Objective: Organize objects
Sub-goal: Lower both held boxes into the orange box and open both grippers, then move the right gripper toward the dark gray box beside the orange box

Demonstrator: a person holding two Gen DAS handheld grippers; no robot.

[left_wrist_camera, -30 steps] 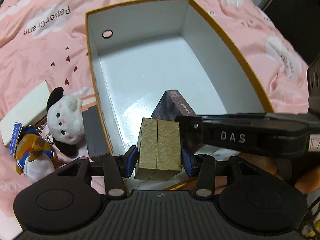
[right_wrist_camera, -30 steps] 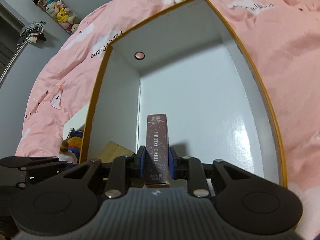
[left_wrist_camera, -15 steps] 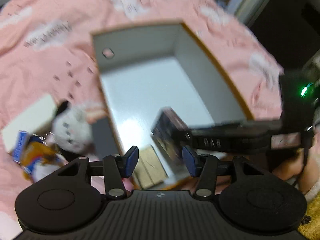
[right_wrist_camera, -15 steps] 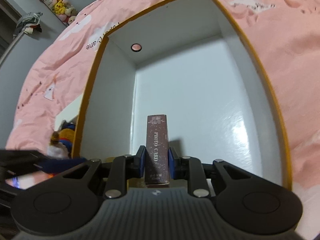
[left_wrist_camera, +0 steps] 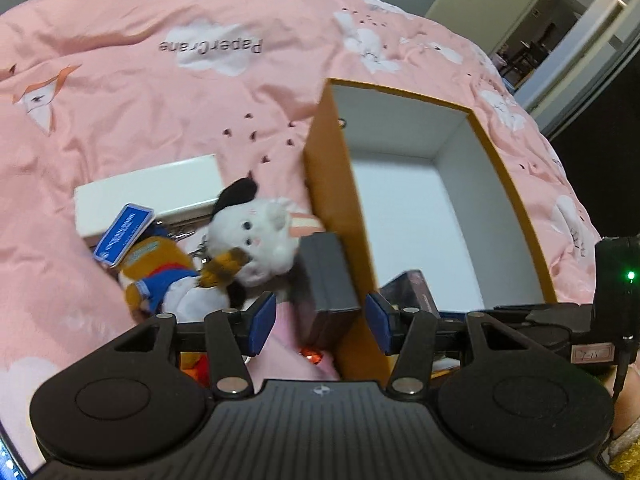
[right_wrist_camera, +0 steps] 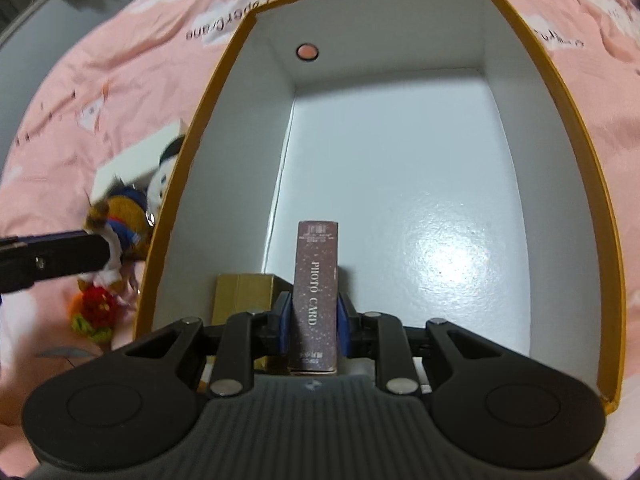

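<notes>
The maroon cardboard photo-card box (right_wrist_camera: 316, 296) is clamped upright in the right tool (right_wrist_camera: 313, 322) for shelving beside the gold cardboard box (right_wrist_camera: 244, 294), while the left tool (left_wrist_camera: 318, 322) is spread wide and empty.

Left tongs (left_wrist_camera: 316, 322) gape (empty); right tongs (right_wrist_camera: 312, 322) clamped.

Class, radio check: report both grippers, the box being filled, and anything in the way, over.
Left gripper open, nothing gripped, over dark case outside big box. Right gripper shut on photo card box; gold box alongside it, inside.

Pink cloud-print bedcover (left_wrist_camera: 168, 92) – orange box (right_wrist_camera: 400, 160), white inside – gold carton (right_wrist_camera: 244, 292), speckled maroon photo-card box (right_wrist_camera: 315, 292)
</notes>
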